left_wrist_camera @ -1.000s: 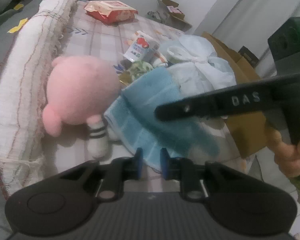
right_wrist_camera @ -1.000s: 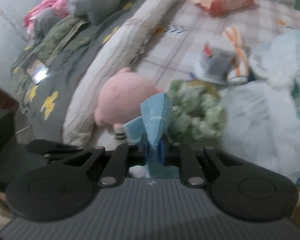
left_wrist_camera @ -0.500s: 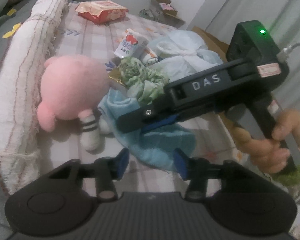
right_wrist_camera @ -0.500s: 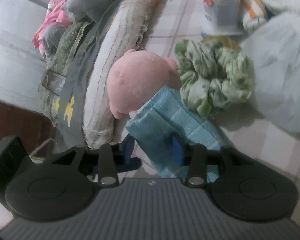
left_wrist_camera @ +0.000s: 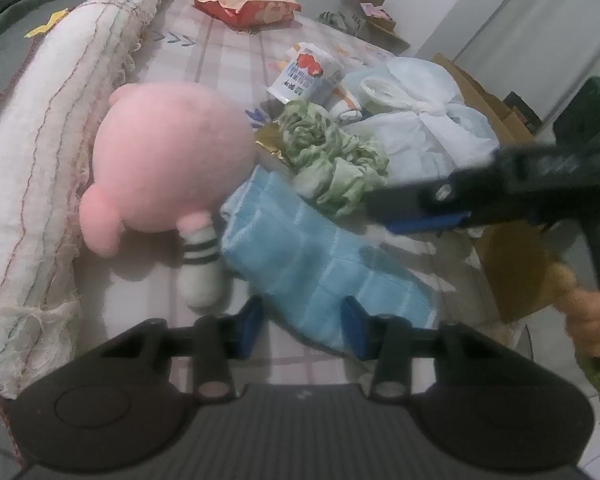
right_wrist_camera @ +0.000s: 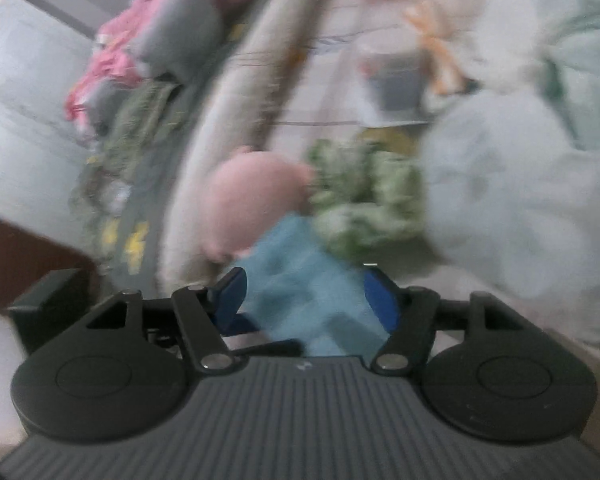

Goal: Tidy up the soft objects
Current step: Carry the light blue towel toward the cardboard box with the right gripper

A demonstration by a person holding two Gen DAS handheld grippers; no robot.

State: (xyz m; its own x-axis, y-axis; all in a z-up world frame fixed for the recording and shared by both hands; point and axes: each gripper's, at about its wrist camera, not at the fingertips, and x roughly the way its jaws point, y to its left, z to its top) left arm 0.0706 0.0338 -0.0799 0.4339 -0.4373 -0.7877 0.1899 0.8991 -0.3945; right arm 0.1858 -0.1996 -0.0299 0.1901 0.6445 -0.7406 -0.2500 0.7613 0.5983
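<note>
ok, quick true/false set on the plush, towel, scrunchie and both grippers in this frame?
1. The blue towel lies flat on the bed beside the pink plush. True.
2. The left gripper is clamped on the towel. False: its pads stand apart on either side of the towel's near edge.
3. The right gripper is open, the towel loose between its pads. True; its jaws have just been opening.
4. The green scrunchie hangs from the right gripper. False: it rests on the bed behind the towel.
</note>
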